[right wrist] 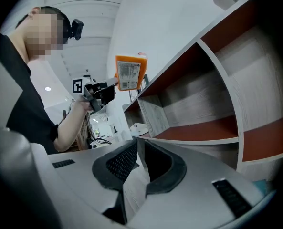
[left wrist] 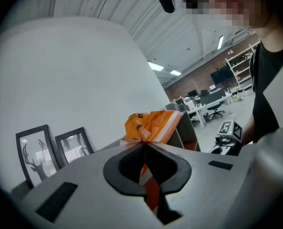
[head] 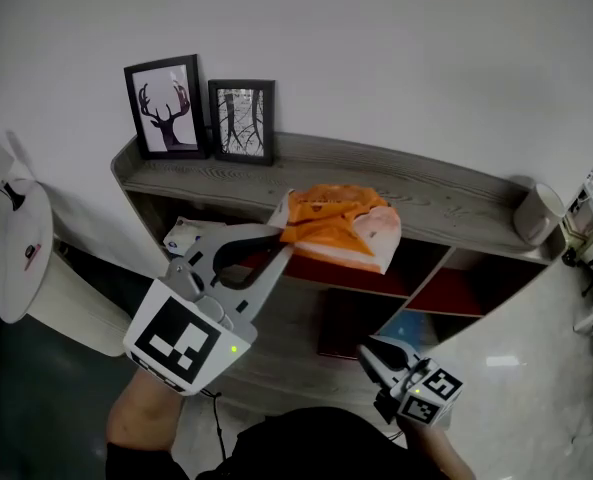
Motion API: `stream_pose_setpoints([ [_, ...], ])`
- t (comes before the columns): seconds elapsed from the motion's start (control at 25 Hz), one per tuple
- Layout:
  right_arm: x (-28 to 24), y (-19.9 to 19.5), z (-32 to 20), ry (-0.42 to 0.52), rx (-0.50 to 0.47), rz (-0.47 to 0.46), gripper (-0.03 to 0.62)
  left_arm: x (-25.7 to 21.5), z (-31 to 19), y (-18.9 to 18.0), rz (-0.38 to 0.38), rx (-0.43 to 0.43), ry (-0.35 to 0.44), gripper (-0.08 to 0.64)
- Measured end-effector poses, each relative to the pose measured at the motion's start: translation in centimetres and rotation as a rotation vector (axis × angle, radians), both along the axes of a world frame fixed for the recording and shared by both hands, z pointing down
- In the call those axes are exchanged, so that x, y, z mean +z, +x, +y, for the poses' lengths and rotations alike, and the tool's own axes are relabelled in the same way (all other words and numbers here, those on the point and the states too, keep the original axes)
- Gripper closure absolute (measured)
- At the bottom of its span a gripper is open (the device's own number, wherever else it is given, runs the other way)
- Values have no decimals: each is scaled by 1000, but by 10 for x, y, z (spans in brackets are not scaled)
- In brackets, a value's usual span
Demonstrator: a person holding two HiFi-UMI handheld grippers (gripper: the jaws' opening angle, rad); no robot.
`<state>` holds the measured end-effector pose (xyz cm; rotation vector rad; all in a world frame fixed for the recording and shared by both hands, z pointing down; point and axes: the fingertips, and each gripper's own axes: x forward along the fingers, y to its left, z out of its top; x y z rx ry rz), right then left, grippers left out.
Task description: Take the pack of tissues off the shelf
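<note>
left gripper (head: 279,242): clamped on left end of pack of tissues (head: 341,226) | pack: held up at front edge of shelf (head: 446,203) top, long axis running rightward from the jaws | right gripper (head: 368,354): closed, empty, lower, farther off

No word or number reads clearly.

- Pack of tissues (right wrist: 130,72), ten o'clock in the right gripper view. A white printed panel sits on the orange wrapper, its lines of print too fine to read.
- Same pack, twelve o'clock in the left gripper view. It carries a small dark mark, possibly a logo.
- Square marker (head: 179,338), black on white, seven o'clock in the head view. A smaller marker (head: 431,386) sits at five o'clock. Both are patterns, no letters.
- Small white box (head: 186,236), nine o'clock of the pack. It has blue print, blurred.
</note>
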<state>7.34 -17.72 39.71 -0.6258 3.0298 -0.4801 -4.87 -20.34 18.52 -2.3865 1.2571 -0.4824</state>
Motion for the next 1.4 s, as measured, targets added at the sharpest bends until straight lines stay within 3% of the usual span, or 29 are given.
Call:
stream_pose_setpoints([
  [0.72,11,-4,-2,-26,3,32,571,102,36,-19,87,-103,-112,546],
  [1.08,25,-3,-1,-62,19,55,571,194,36,-25,190,-151,-297,546],
  [1.4,35,-8,0,-91,24,75,571,283,29,-34,127,-210,-411,546],
])
